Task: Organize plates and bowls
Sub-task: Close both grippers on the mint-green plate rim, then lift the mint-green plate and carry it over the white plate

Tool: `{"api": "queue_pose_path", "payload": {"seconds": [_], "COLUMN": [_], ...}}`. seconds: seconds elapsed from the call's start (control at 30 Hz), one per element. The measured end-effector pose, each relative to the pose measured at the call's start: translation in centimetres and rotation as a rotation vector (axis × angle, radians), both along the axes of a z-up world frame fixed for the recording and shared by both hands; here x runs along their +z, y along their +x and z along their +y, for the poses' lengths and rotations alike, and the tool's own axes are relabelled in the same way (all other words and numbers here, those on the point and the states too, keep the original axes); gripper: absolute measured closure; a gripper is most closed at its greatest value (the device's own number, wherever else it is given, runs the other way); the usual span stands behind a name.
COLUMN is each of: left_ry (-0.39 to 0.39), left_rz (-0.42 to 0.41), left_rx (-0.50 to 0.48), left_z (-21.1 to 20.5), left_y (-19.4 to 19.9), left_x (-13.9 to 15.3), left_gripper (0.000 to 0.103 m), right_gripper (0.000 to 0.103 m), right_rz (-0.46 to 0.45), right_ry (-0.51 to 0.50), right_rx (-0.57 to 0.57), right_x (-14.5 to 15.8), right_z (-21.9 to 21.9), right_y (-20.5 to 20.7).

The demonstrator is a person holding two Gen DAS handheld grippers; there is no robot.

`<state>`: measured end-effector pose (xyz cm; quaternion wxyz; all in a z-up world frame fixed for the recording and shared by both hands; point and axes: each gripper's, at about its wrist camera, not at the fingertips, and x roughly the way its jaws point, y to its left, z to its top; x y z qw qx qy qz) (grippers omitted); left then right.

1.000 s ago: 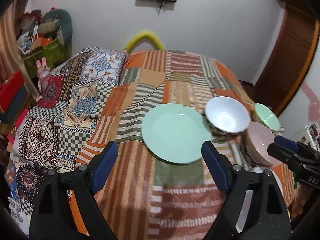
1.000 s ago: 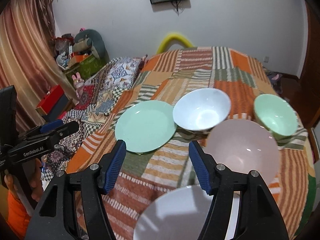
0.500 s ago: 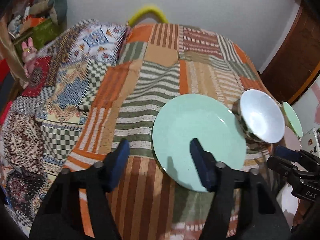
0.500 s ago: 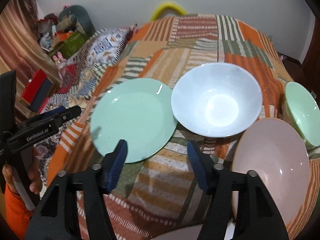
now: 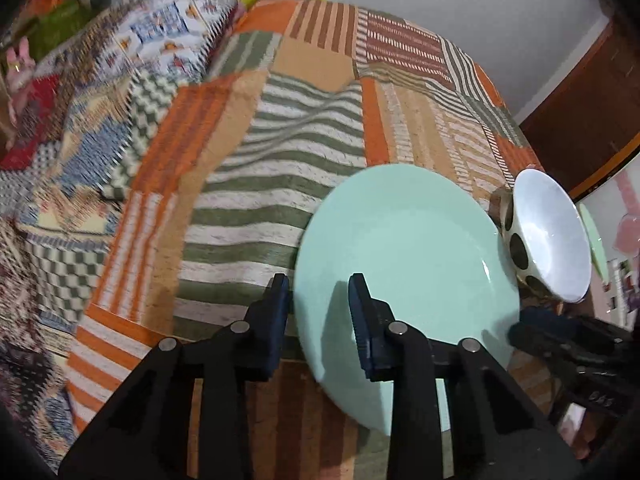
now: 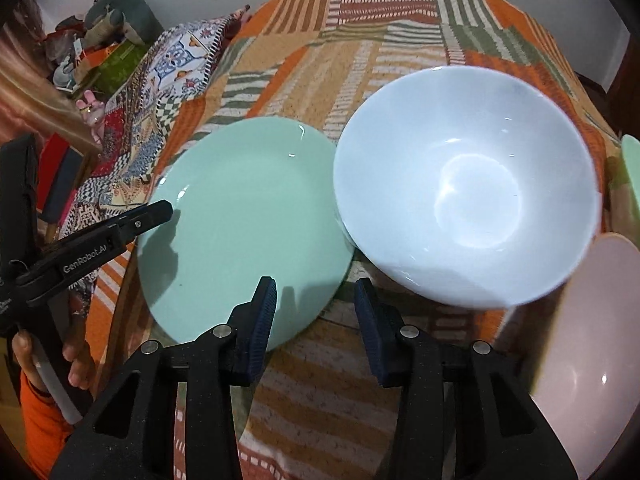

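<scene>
On the bedspread, left tool half-open astride green plate rim.

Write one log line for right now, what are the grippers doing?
left hand-held gripper: open, straddling green plate rim | right hand-held gripper: open, near plate edge | white bowl: untouched

Even indoor lighting is recorded. Glare is noted inside the glossy white bowl; finger shadows are cast on the mint-green plate. Motion blur and fisheye bending are seen at the edges.
</scene>
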<state>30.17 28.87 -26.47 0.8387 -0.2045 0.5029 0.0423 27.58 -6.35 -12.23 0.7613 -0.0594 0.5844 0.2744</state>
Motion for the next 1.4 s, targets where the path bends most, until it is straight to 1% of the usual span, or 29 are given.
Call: {"api": "queue_pose_path", "payload": {"seconds": [0.07,0.13,0.17,0.3,0.5,0.67,0.73,0.77,0.8,0.9,1.03,1.07,1.13,1.27,1.4], "left_ry": [0.006,0.016,0.02,0.025,0.067,0.057,0.067,0.089,0.093,0.058,0.035,0.033,0.063,0.049,0.072], "left_rz": [-0.005,-0.005,-0.003,0.01,0.034,0.03,0.024,0.022,0.02,0.026,0.026,0.026,0.028,0.022,0.004], "left_rx": [-0.01,-0.02,-0.024,-0.038,-0.081,-0.118,-0.117,-0.098,-0.089,-0.069,-0.089,-0.099,-0.099,-0.09,-0.082], "left_z": [-0.3,-0.5,-0.6,-0.6,-1.7,-2.5,-2.3,-1.9,-1.7,-0.7,-0.7,-1.0,-1.4,-1.5,-1.9], "left_y": [0.0,-0.1,-0.3,-1.2,-4.4,-6.8,-6.9,-6.7,-6.5,-5.5,-4.7,-4.6,-4.6,-5.1,-6.2], "left_x": [0.0,0.1,0.1,0.4,0.9,1.0,1.0,1.1,1.1,0.6,0.2,0.1,0.2,0.6,1.4], "left_gripper": [0.076,0.076,0.076,0.077,0.077,0.077,0.077,0.077,0.077,0.077,0.077,0.077,0.077,0.077,0.077], "right_gripper": [0.066,0.071,0.071,0.073,0.074,0.074,0.073,0.073,0.073,0.073,0.074,0.075,0.078,0.078,0.078], "right_rz": [0.016,0.028,0.031,0.017,0.023,0.033,0.043,0.043,0.04,0.018,-0.003,-0.005,0.0,0.021,0.012], "right_ry": [-0.002,0.004,-0.001,-0.019,-0.023,-0.022,-0.019,-0.021,-0.023,-0.035,-0.06,-0.063,-0.063,-0.041,-0.033], "right_rx": [-0.003,-0.002,0.003,0.021,0.065,0.08,0.077,0.075,0.074,0.082,0.103,0.103,0.093,0.081,0.091], "right_x": [-0.6,-0.9,-0.9,-0.7,-0.7,-0.9,-1.0,-1.0,-1.0,-1.2,-1.2,-1.1,-1.1,-0.8,-0.3], "right_z": [0.2,0.4,0.5,0.6,0.7,0.9,1.0,1.1,1.2,1.5,2.1,2.1,1.9,1.5,1.3], "right_y": [0.3,0.3,0.3,-0.1,-0.9,-0.6,-0.4,-0.4,-0.5,-0.8,-0.9,-0.9,-0.7,-0.9,-1.7]}}
